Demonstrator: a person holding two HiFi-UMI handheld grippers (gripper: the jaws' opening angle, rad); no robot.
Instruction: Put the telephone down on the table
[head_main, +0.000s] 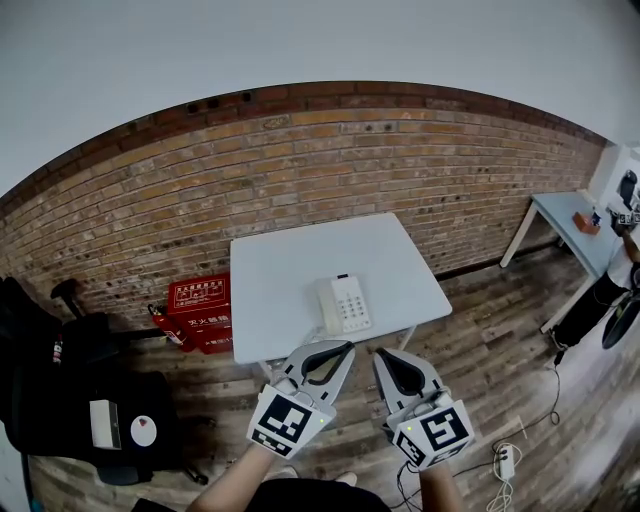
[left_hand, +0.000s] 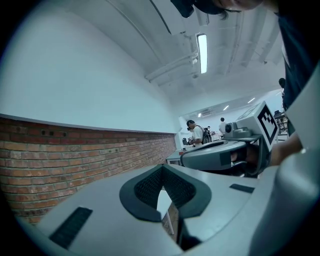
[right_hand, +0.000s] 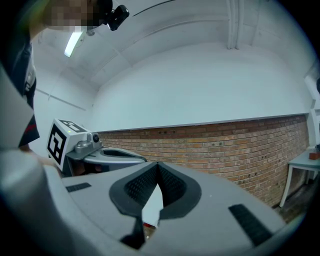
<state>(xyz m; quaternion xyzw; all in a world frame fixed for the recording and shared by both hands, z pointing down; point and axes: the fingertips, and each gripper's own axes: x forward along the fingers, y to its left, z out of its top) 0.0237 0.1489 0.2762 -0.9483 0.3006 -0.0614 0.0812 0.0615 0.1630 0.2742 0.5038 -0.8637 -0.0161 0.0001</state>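
Near the table's (head_main: 290, 270) front edge the telephone (head_main: 343, 304) already lies flat. Left gripper (head_main: 343, 350) and right gripper (head_main: 386, 357) hover just short of that edge, jaws together and empty. Probably best to hold both clear, so nothing nudges it off.

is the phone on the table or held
On it: the telephone lies flat on the white table; left claw and right claw are shut, empty.

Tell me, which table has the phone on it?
The big white table in the middle, by the brick wall. The telephone lies near its front edge. The other table, at the far right, shows no phone.
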